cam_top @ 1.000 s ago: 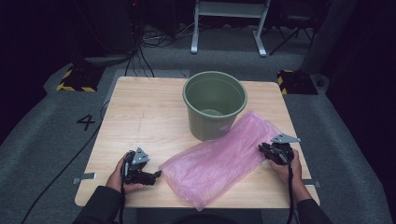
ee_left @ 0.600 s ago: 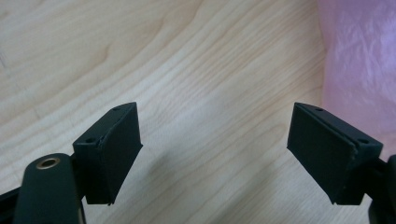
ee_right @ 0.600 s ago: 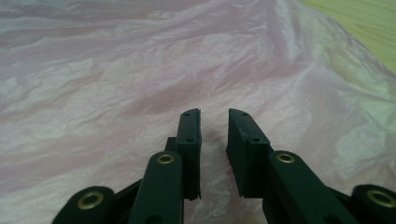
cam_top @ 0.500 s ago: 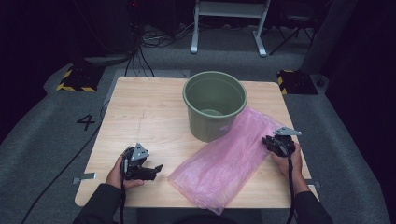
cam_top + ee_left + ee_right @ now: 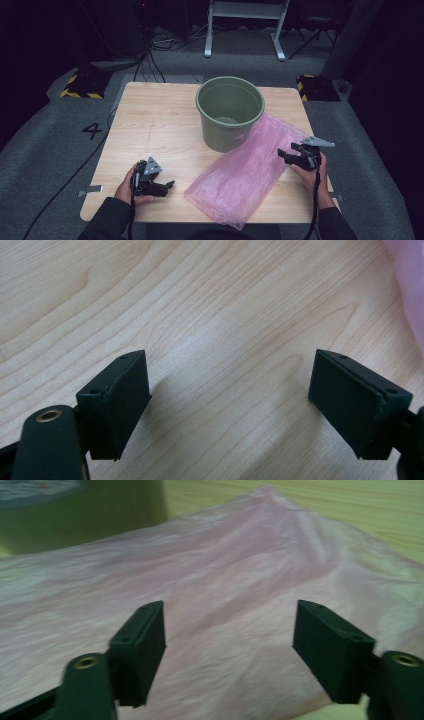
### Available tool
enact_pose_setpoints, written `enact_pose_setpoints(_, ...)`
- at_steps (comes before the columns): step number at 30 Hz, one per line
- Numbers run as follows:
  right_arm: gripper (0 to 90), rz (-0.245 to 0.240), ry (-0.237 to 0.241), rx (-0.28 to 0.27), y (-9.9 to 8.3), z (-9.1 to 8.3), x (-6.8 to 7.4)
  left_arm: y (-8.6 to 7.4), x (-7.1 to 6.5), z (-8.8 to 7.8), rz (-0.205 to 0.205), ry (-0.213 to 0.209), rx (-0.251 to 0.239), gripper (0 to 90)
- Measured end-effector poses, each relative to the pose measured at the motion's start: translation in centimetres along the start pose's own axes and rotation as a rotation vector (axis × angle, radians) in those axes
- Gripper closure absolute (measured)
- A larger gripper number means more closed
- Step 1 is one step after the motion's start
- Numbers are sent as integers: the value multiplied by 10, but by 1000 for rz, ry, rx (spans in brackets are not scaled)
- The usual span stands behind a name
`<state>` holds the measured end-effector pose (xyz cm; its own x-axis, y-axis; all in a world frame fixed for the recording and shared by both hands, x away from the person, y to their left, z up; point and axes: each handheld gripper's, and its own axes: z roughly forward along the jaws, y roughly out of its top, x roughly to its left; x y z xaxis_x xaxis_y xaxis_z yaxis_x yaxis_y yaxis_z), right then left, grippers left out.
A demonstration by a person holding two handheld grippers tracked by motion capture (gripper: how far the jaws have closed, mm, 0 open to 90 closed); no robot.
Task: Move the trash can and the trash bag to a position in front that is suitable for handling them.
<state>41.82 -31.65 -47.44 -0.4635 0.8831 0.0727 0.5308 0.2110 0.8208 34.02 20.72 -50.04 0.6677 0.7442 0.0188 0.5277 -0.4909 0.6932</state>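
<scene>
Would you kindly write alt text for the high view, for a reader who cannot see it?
A pink plastic bag lies flat on a wooden table, leaning against a green bucket. The right tongs, open, hover at the bag's right edge. The left tongs, also open, rest on the table apart from the bag.

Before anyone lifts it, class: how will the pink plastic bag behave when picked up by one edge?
The pink plastic bag looks thin and wrinkled, so it will probably droop limply. It seems light, likely to drift or slide on the smooth table. One end overhangs the table's near edge, so it might slip off.
</scene>
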Motion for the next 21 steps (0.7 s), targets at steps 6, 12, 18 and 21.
enact_pose_setpoints(6,217,-20,69,76,-8,9,18,-2,2,3,-29,-2,-23,141)
enact_pose_setpoints(12,218,-10,30,142,-11,27,16,1,1,5,-39,7,-19,127)
enact_pose_setpoints(18,208,-50,-58,147,-10,34,12,1,0,6,-44,6,-19,124)
enact_pose_setpoints(21,240,-47,-66,138,-8,37,8,1,0,6,-40,8,-20,124)
